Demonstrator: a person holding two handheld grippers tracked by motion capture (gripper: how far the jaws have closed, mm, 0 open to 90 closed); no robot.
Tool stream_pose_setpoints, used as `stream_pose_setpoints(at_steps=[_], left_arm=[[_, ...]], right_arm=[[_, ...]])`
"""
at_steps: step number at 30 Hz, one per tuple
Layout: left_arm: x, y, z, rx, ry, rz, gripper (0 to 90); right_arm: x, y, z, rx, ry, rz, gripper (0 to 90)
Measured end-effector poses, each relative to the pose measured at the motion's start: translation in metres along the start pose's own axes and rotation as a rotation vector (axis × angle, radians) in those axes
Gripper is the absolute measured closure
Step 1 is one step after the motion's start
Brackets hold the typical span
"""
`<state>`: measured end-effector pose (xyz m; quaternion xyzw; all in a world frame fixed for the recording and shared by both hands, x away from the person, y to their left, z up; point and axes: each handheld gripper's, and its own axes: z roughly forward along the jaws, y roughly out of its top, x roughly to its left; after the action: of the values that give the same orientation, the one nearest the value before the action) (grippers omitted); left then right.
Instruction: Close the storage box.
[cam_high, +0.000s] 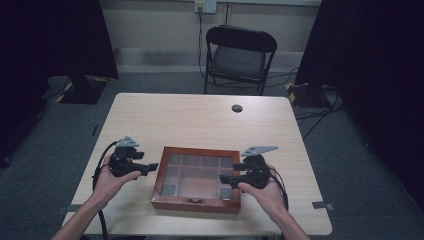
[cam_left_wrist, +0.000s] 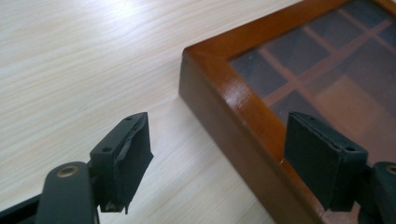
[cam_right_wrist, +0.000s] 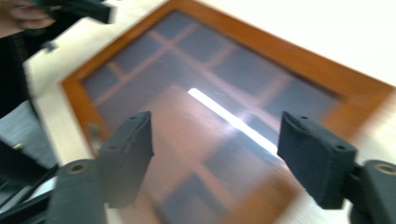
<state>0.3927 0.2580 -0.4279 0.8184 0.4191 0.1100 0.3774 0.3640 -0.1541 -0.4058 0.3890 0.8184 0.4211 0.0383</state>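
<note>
A person at a pale wood-grain table (cam_high: 200, 117) brings two hand-held claws to a shallow wooden box (cam_high: 196, 178), which sits near the table's front edge, its glass lid shut and its small metal clasp (cam_high: 195, 201) facing the person. The left gripper (cam_high: 150, 167) hangs just off the box's left side, jaws spread wide and holding nothing; in its own view one pad (cam_left_wrist: 128, 158) is over bare tabletop and the other over the box's rim. The right gripper (cam_high: 230, 172) is over the box's right edge, likewise wide open and empty (its view is blurred, so contact with the lid cannot be told). By the look of it the work is barely begun: the lid is down and nothing is gripped; taking hold and opening are left. The box is glossy reddish-brown wood, square-cornered, its glass showing dark-lined compartments. Beyond the box, a black folding chair (cam_high: 239, 57) stands on grey carpet.
</note>
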Motion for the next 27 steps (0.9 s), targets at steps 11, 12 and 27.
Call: stream_pose_setpoints(at_steps=[11,12,27], left_arm=[[0.025,-0.023,-0.002,0.026,0.012,-0.049,22.6],[0.028,-0.025,0.000,0.031,0.014,-0.054,22.6],[0.045,-0.044,0.028,0.132,0.166,-0.063,19.4]], right_arm=[[-0.061,-0.034,-0.025,0.022,-0.206,0.144,17.3],[-0.065,-0.037,-0.025,0.027,-0.219,0.151,16.7],[-0.105,-0.065,-0.003,0.163,-0.499,0.226,15.6]])
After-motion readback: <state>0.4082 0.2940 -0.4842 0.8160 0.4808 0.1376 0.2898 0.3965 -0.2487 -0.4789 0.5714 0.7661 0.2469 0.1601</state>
